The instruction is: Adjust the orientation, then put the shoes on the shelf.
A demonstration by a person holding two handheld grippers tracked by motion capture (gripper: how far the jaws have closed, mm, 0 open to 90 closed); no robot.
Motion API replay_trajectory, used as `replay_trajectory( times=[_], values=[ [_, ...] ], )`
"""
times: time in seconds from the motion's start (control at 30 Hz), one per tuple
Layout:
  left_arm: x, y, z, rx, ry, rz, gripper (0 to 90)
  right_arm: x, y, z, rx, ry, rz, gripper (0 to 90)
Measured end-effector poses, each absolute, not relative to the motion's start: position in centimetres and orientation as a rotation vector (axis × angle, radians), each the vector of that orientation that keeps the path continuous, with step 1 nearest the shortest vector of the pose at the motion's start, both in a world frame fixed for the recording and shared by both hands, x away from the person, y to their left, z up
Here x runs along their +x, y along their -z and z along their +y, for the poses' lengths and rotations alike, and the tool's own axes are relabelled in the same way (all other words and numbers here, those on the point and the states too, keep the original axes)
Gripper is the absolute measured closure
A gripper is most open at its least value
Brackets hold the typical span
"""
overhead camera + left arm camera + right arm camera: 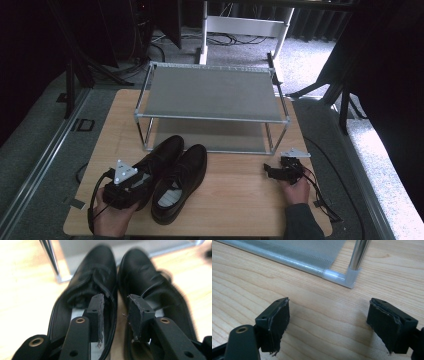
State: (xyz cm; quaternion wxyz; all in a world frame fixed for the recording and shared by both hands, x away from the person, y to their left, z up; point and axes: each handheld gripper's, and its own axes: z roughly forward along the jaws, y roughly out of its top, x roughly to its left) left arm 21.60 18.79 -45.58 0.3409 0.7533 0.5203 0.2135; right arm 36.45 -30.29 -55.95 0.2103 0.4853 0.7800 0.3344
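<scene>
2 black shoes stand side by side on the desk (235,200), toes pointing toward the rack (210,92), heels toward the person. That placing looks deliberate: with the openings facing the person, a hand-held gripper can reach the inner walls of both from behind. The left shoe (159,159) lies partly under the left hand-held gripper (115,315), and the right shoe (182,182) touches it along the inner side.

In the left gripper view the jaws stand partly apart, 1 jaw over the opening of each shoe, with the 2 touching inner walls between them. The pads press on nothing that I can make out, so this reads as an open stance around the pair, probably lined up to pinch both shoes together and lift them as 1 load.

The right hand-held gripper (276,172) rests on the desk near the rack's front right leg (358,255), well apart from the shoes. Its jaws are wide apart over bare wood with nothing between them; it seems to be waiting out of the way.

The rack sits at the far side of the desk with 2 shelves, both bare, which suggests the shoes are meant to go there.

Count: 2 shoes, 1 rack with 2 shelves, 2 hand-held grippers, 1 desk.
</scene>
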Motion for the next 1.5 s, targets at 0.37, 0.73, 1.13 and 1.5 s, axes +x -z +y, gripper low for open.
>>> replay_trajectory(
  times=[0.37,0.73,1.13,1.5],
  values=[
    [24.6,48.3,17.2,2.126,-0.486,1.309,85.4,36.5,55.9,-30.3,1.348,-0.929,2.169,17.8],
    [25.2,48.5,16.4,2.096,-0.469,1.264,84.6,36.5,55.9,-30.3,1.348,-0.929,2.169,17.8],
    [22.4,46.1,17.8,2.017,-0.470,1.290,49.3,36.5,55.9,-30.3,1.350,-0.929,2.167,17.8],
    [22.5,48.1,16.5,2.114,-0.427,1.319,41.9,36.5,55.9,-30.3,1.350,-0.929,2.168,17.8]
  ],
)
